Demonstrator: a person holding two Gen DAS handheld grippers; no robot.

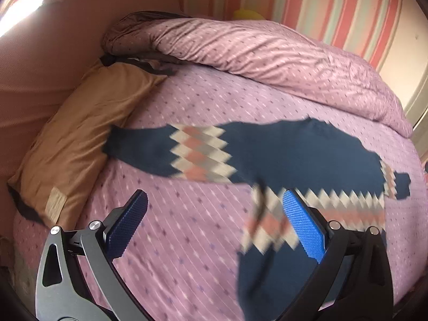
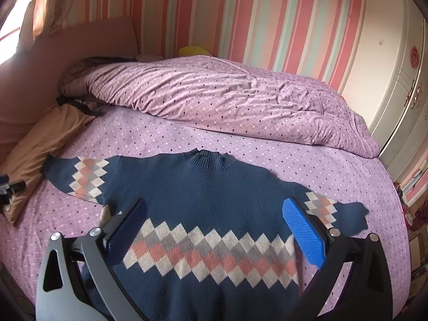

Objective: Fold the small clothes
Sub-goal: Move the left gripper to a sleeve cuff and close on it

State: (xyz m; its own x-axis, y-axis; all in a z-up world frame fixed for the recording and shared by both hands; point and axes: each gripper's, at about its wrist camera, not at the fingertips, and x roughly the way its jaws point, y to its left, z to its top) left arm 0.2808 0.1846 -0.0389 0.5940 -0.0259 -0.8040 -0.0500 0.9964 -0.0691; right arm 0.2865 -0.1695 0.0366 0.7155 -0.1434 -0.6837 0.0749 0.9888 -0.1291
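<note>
While I search both wrist views for brands or writing, I record these items, each placed relative to the sweater.

Sweater (image 2: 203,203): navy knit with a pink, grey and cream diamond band; lies flat on the bedsheet (image 2: 240,144), collar pointing toward the duvet, both sleeves spread outward.
Writing: I can read none on the sweater; no label shows at its collar.
Left gripper (image 1: 214,222): jaws spread wide, holding nothing; it sits beside the sweater's left edge, with the bright blue pad (image 1: 305,230) over the diamond band.
Right gripper (image 2: 212,226): jaws spread wide, holding nothing; it hangs over the sweater's diamond band.
Pillow (image 1: 80,133): tan, just beyond the sweater's left sleeve; a pale patch (image 1: 54,204) near its corner is too blurred for me to read.
Duvet (image 2: 227,99): bunched beyond the sweater's collar.
Wardrobe (image 2: 388,67): white, beyond the sweater's right sleeve; a red emblem (image 2: 414,56) on it is too small to make out.
Hidden: the sweater's hem is cut off by the lower frame edge; the left view is motion-blurred.
</note>
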